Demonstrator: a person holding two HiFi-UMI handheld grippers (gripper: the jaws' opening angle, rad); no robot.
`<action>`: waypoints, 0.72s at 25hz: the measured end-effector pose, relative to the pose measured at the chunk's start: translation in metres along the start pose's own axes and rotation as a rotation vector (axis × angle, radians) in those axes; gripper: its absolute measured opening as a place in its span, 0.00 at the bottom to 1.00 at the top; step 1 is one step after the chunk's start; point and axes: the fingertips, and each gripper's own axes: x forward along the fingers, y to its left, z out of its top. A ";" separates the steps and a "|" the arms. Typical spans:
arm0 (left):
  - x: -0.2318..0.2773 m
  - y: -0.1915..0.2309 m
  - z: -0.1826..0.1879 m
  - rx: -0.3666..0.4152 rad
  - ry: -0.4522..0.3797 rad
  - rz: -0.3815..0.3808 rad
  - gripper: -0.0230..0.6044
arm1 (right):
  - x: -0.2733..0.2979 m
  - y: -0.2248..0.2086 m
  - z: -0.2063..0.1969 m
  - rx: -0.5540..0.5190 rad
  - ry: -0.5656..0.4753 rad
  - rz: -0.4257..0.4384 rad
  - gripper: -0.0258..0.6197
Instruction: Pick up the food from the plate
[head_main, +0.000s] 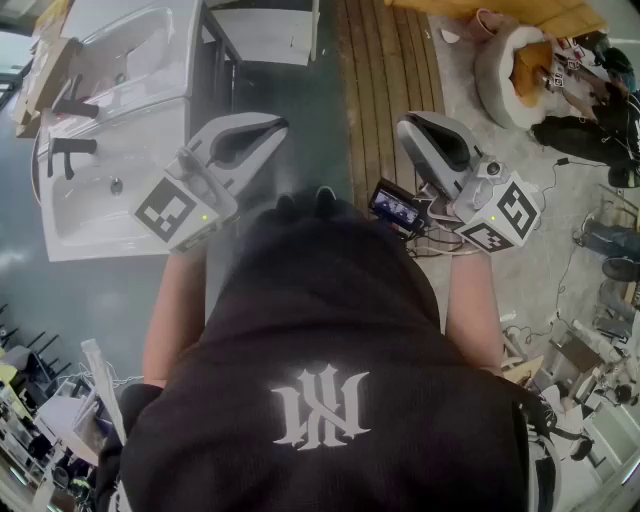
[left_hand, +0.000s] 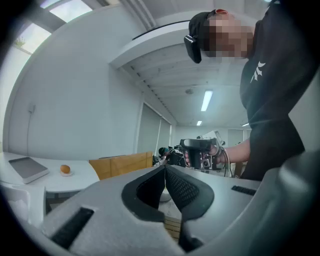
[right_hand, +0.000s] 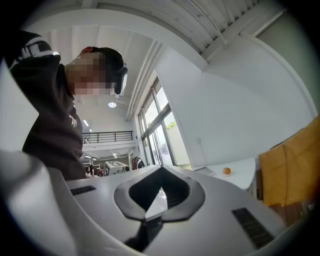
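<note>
The food is a small orange round piece (left_hand: 65, 169) on a little plate, far off on a white table (left_hand: 60, 182). The right gripper view shows that same piece (right_hand: 227, 171) small and distant on the table (right_hand: 240, 175). In the head view I hold both grippers up in front of my chest, away from the table (head_main: 120, 215) at the left. My left gripper (head_main: 272, 126) is shut with nothing in it, its pads meeting at the tip (left_hand: 165, 168). My right gripper (head_main: 408, 123) is shut and empty as well (right_hand: 161, 170).
A flat grey tablet (left_hand: 27, 168) lies on the table near the food. A wooden panel (left_hand: 120, 164) stands beside the table. Wooden floor planks (head_main: 385, 70) run ahead, with a round white cushion (head_main: 515, 65) and cluttered gear at the right.
</note>
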 end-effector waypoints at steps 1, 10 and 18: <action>0.000 0.000 0.001 0.002 0.002 0.002 0.04 | 0.000 -0.001 0.001 -0.001 0.003 0.002 0.04; 0.017 -0.006 0.014 -0.010 -0.046 0.004 0.04 | -0.014 -0.006 0.009 -0.015 0.003 0.033 0.05; 0.037 0.009 0.007 0.001 0.007 0.085 0.04 | -0.022 -0.040 0.008 0.004 0.011 0.067 0.05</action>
